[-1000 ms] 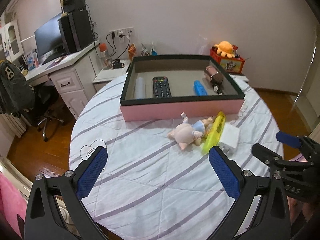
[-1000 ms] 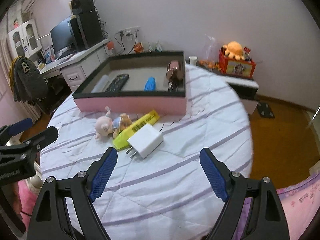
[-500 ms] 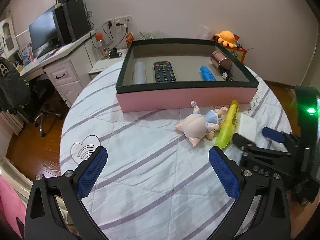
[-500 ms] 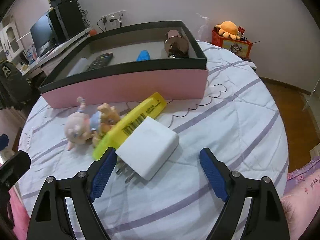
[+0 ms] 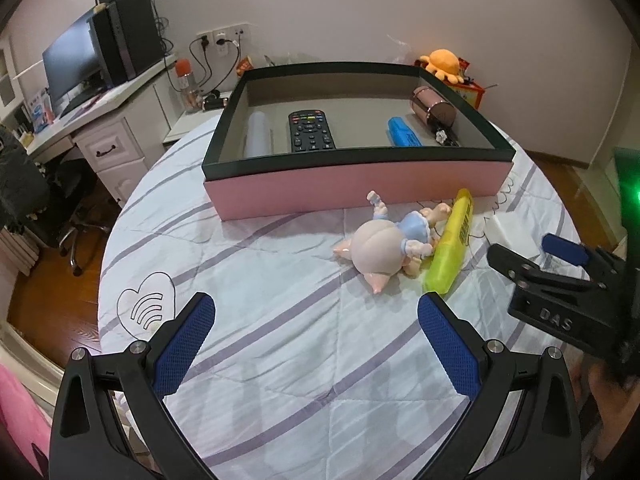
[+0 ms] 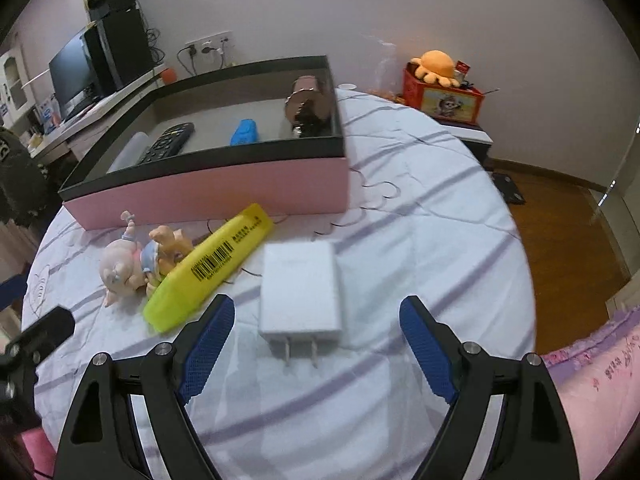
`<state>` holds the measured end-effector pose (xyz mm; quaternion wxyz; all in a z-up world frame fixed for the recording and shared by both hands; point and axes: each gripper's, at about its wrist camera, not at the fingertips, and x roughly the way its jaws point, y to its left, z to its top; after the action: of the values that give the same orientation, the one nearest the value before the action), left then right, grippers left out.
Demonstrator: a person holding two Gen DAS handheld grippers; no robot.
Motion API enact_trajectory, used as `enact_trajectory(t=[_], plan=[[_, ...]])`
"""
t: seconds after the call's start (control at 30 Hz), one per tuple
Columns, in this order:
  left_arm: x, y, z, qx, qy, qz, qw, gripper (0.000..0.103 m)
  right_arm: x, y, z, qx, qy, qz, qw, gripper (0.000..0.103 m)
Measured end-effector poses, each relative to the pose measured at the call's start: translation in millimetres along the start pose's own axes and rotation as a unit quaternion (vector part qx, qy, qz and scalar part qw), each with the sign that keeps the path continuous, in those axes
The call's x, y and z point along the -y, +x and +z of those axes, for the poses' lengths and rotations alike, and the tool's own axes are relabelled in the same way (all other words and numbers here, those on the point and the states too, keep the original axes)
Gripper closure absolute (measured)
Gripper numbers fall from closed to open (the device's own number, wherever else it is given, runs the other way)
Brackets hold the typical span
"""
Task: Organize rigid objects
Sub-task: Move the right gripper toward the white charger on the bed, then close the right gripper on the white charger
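A pink box with a dark rim (image 5: 356,184) (image 6: 208,196) stands on the round table. It holds a black remote (image 5: 311,131), a blue object (image 5: 404,132), a pale cylinder (image 5: 258,134) and a copper-coloured can (image 5: 434,108). In front of it lie a pig doll (image 5: 386,248) (image 6: 136,262), a yellow highlighter (image 5: 452,252) (image 6: 208,268) and a white charger plug (image 6: 300,292) (image 5: 514,232). My right gripper (image 6: 316,344) is open, its fingers either side of the charger's pronged end. My left gripper (image 5: 316,344) is open and empty, short of the doll.
The table wears a white quilt with purple stripes (image 5: 280,300). A desk with a monitor (image 5: 76,64) and an office chair (image 5: 76,216) stand to the left. A red box with an orange plush (image 6: 440,88) sits behind the table. Wooden floor (image 6: 568,248) lies right.
My right gripper has moved in close over the white charger, which now lies between its fingers. My left gripper has moved a little nearer the doll and box.
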<state>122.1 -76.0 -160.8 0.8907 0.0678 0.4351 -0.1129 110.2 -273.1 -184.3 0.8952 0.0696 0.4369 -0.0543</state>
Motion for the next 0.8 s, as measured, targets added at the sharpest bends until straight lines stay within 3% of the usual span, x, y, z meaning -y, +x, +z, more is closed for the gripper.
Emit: enact_trajectory(t=[0.1,0.17,0.27,0.37,0.8], plan=[[-1,0,0,0.000,-0.002,0.000,1.0000,0.001,0,10,2,-0.004,-0.008,0.003,1.000,0.019],[-3,0,1,0.000,-0.006,0.000,1.0000,0.001,3,13,0,-0.006,-0.012,0.005,1.000,0.036],[-6,2,1,-0.002,-0.009,-0.002,1.0000,0.001,5,12,0,-0.002,-0.022,0.012,1.000,0.053],[-6,3,1,-0.004,-0.008,-0.006,0.9999,0.001,10,9,0,-0.005,-0.027,0.027,0.999,0.062],[-19,-4,3,0.008,-0.017,-0.008,0.9998,0.001,5,-29,10,0.016,-0.041,0.077,0.996,0.062]])
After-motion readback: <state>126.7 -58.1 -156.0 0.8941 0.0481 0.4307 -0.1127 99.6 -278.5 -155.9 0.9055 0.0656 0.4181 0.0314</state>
